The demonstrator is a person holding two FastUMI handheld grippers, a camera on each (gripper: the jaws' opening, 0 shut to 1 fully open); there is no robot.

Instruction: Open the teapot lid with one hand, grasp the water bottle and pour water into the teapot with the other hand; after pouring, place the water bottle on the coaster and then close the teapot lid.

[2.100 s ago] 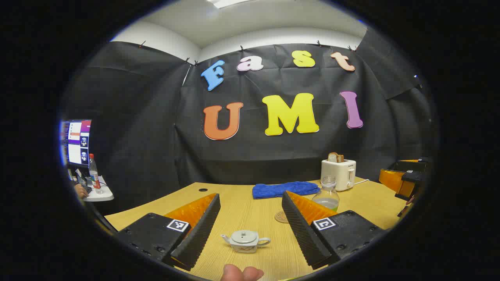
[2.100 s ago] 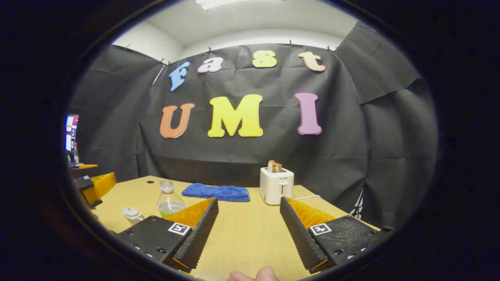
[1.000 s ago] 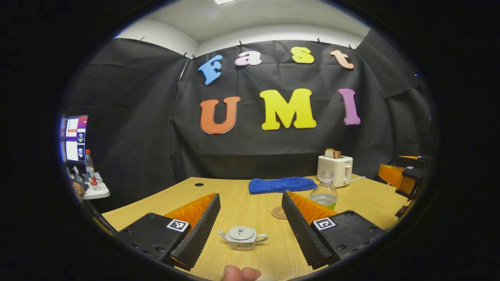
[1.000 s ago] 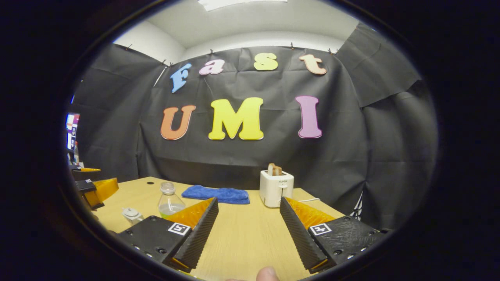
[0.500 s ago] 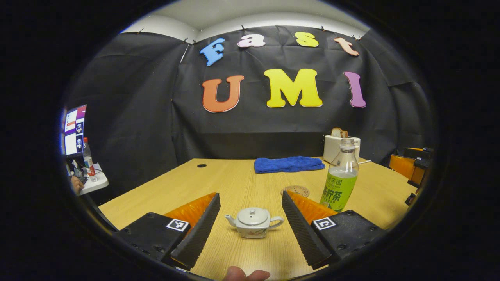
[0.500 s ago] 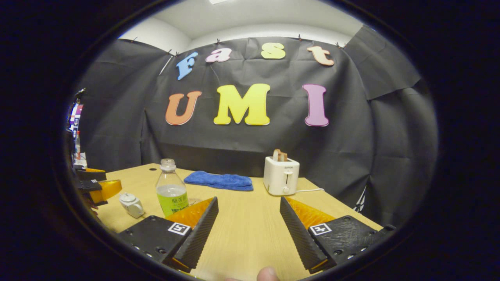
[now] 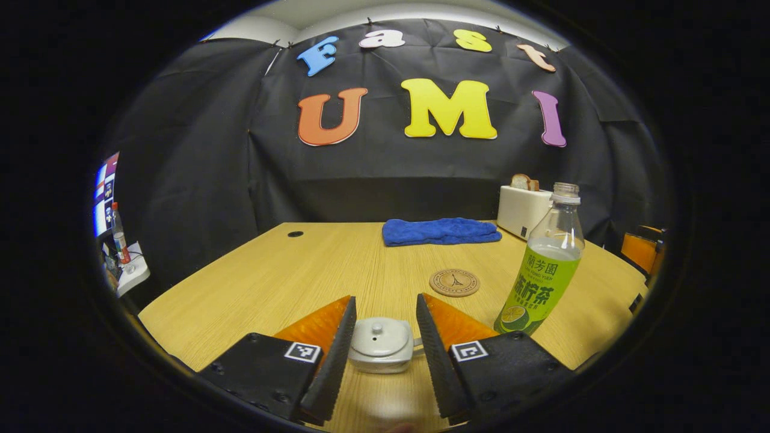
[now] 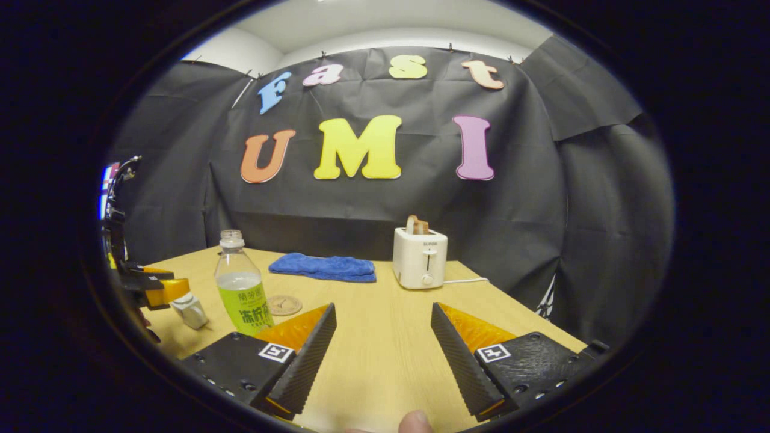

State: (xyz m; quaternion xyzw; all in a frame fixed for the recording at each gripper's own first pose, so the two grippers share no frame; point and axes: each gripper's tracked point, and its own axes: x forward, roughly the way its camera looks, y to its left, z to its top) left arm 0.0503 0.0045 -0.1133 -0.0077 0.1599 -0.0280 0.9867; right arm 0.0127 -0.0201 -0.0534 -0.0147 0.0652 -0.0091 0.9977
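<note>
- Straddling the teapot at the bottom centre of the left gripper view, the left gripper is standing with its fingers close beside the pot's sides; whether they are pressing cannot be told.
- Standing upright at the right of that view is the bottle, capless, part full.
- Lying between bottle and blue towel is the coaster.
- Hovering over bare table at the bottom of the right gripper view, the right gripper is spread wide, holding nothing.
- Sitting at mid frame there is the toaster.
</note>
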